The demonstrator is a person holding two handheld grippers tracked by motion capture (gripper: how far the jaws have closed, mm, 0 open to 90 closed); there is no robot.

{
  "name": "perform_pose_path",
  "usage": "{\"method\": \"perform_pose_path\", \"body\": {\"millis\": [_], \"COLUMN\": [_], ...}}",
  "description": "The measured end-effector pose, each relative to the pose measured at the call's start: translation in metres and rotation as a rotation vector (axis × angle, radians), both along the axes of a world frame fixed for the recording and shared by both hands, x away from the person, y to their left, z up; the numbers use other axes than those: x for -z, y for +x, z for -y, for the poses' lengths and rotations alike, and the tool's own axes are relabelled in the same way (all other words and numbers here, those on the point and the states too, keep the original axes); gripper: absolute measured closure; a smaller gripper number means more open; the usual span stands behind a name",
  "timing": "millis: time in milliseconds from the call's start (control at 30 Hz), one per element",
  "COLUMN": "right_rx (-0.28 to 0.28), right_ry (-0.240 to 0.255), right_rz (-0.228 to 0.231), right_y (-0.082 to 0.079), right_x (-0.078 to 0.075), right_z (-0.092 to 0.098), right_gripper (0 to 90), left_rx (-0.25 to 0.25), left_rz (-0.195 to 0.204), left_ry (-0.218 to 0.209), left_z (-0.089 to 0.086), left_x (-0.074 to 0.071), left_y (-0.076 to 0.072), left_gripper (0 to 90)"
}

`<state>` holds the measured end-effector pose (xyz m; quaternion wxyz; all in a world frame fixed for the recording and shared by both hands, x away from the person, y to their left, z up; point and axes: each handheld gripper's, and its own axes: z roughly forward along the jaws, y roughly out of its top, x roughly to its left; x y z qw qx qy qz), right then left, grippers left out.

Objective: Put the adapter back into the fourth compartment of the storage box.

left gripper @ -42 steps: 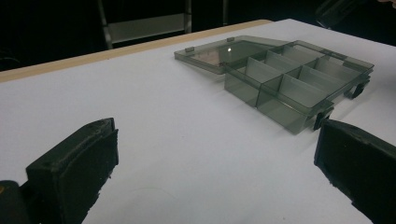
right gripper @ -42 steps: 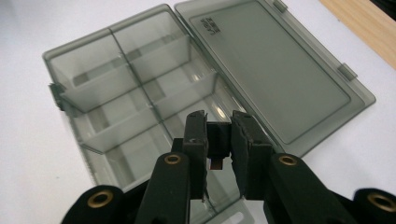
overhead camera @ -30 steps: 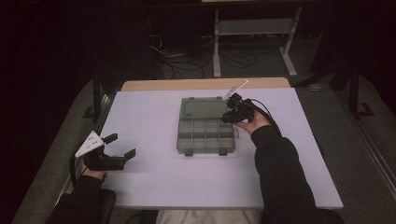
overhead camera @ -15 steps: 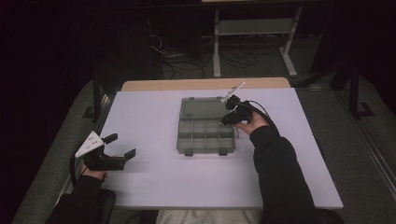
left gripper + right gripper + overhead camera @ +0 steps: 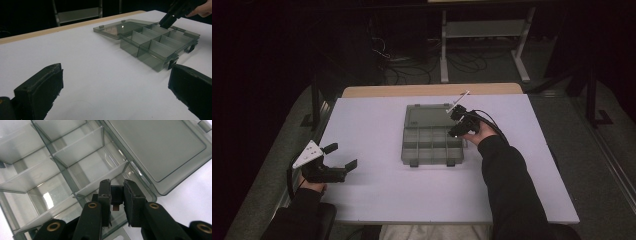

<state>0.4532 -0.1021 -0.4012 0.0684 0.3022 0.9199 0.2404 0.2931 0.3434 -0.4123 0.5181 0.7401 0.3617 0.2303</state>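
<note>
From above, the right gripper [image 5: 455, 126] dips into the open, smoky-grey clear plastic compartment box [image 5: 431, 145] mid-table while the left gripper [image 5: 341, 158] rests wide apart near the table's left edge, and its own view shows it clamping a small dark block [image 5: 116, 195] over a corner compartment.

Bare white table [image 5: 377, 200] all round the open compartment box [image 5: 432, 145], its upright dividers [image 5: 75, 147] the sole obstacle.

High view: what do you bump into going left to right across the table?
Left gripper with open jaws → open compartment box → right gripper, jaws shut on a small dark piece.
</note>
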Motion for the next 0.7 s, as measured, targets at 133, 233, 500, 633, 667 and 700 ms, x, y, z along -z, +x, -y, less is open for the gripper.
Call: {"method": "perform_pose_path", "body": {"millis": [133,233,500,633,667,700], "right_rx": [0.006,-0.003,0.011,0.017,0.022,0.026], "right_ry": [-0.004,-0.008,-0.008,-0.005,-0.002,0.008], "right_rz": [-0.010,-0.017,-0.008,-0.002,-0.001,0.009], "right_y": [0.0024,0.0027,0.0011,-0.0005,-0.0010,-0.0020], "right_x": [0.0032,0.0055,0.0033,0.0006,-0.0006,-0.0037], "right_z": [-0.0009,-0.0030,-0.0047,-0.0043,-0.0040,-0.0032], "right_gripper": [75.5,75.2,72.7,70.6,68.9,64.5], "left_rx": [0.001,0.002,0.002,0.002,0.002,0.003], "left_rz": [-0.001,-0.002,-0.001,-0.001,-0.002,-0.001], "left_ry": [0.000,0.000,0.002,0.001,0.001,0.001], "left_z": [0.0000,0.0001,0.0002,0.0000,0.0001,0.0001], "left_x": [0.0000,0.0001,-0.0001,-0.0003,-0.0003,-0.0003], "left_y": [-0.0001,0.0001,-0.0002,-0.0003,-0.0003,-0.0004], "left_gripper": [0.0,0.0,0.0,0.0,0.0,0.0]}}
